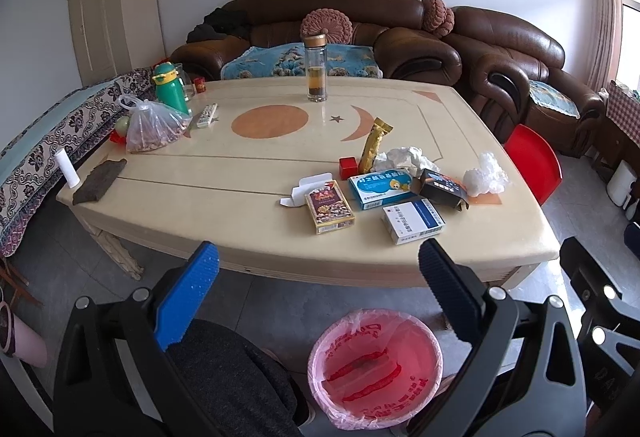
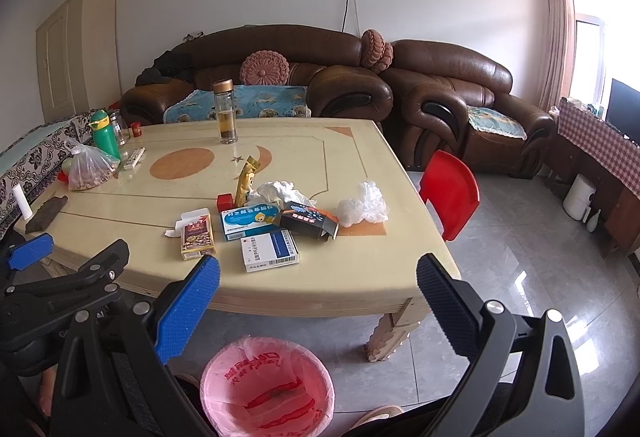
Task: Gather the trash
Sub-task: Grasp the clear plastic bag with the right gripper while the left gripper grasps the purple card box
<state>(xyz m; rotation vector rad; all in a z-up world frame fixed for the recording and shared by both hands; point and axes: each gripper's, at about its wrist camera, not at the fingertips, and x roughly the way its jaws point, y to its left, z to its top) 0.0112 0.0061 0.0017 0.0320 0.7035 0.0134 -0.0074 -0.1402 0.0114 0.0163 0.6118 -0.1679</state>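
Trash lies near the table's front right: a white and blue box [image 1: 413,221] [image 2: 269,251], a blue box [image 1: 380,188] [image 2: 250,222], a brown packet [image 1: 329,207] [image 2: 197,236], a black carton [image 1: 442,189] [image 2: 310,223], crumpled tissue [image 1: 404,156] [image 2: 282,191], a white plastic wad [image 1: 486,175] [image 2: 364,204] and a gold wrapper [image 1: 374,145] [image 2: 246,181]. A bin with a pink liner [image 1: 374,365] [image 2: 267,387] stands on the floor in front of the table. My left gripper [image 1: 318,257] and right gripper [image 2: 318,269] are open, empty, held before the table's front edge.
On the cream table [image 1: 260,165] stand a glass tea bottle [image 1: 315,67], a green flask [image 1: 170,87], a bag of nuts [image 1: 154,127], a remote [image 1: 207,115] and a small red box [image 1: 348,167]. A red chair [image 2: 450,193] stands at the right. Brown sofas stand behind.
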